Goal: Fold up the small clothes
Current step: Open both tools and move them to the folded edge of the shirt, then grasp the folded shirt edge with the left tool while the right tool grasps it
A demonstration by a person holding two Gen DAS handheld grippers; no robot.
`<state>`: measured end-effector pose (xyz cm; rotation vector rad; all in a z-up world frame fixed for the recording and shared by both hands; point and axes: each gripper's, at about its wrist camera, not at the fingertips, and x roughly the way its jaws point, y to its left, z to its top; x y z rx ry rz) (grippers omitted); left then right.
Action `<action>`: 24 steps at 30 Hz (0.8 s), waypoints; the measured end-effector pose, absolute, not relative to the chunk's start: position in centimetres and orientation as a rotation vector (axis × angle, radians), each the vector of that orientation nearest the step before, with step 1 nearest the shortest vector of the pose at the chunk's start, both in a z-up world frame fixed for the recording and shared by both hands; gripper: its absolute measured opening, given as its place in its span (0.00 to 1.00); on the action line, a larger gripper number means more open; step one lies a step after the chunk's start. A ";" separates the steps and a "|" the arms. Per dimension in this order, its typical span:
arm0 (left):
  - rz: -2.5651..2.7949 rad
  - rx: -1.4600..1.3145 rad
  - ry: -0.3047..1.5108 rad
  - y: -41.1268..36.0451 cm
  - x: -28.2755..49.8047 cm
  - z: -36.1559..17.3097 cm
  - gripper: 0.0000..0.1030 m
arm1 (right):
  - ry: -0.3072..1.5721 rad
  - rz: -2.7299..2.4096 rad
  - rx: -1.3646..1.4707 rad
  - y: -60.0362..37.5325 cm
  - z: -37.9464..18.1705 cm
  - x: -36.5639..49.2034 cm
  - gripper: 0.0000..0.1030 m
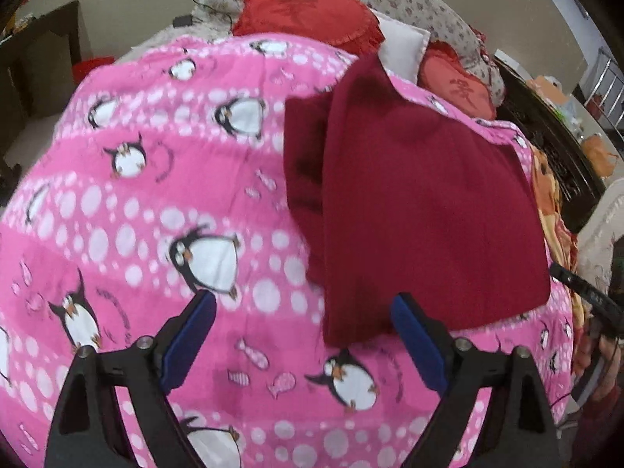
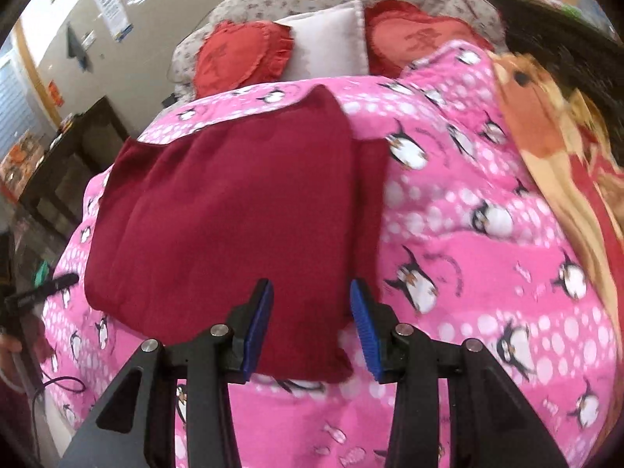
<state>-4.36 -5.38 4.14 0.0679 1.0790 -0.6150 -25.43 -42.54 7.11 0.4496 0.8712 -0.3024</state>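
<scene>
Closest to my left lens, the left gripper (image 1: 302, 312) stands with its blue pads (image 1: 190, 345) spread wide and nothing between them, only pink blanket (image 1: 128, 202) below. Closest to my right lens, the right gripper (image 2: 311, 300) has its jaws partly parted, and I see the pads either side of the near edge of the dark red garment (image 2: 234, 210) without pressing on it, so it is released too. That garment (image 1: 421, 214) is the piece I am working with: it lies folded flat on the penguin-print blanket (image 2: 487, 257), a second layer showing as a narrower strip along one side. From the left view it sits up and to the right of the gripper, its near corner just beside the right-hand pad; from the right view it fills the middle and left, its near edge between the pads. Beyond it, at the head of the bed, I see two red heart cushions (image 2: 241, 54) with a white pillow (image 2: 331, 39) between them. An orange patterned cloth (image 2: 546, 128) lies along the blanket's far right edge in the right view. Dark furniture (image 1: 43, 58) stands against the wall to the left.
</scene>
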 end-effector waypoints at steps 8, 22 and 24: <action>-0.692 0.045 1.129 -6.4 -4.6 2.7 0.67 | 0.914 -0.247 0.584 -43.6 3.9 -25.1 0.19; -0.771 0.251 1.116 -7.8 -6.8 2.7 0.18 | 0.859 -0.194 0.479 -42.2 6.6 -26.7 0.00; -0.764 0.243 1.134 -7.6 -6.7 1.8 0.18 | 0.883 -0.211 0.500 -42.7 5.5 -27.2 0.00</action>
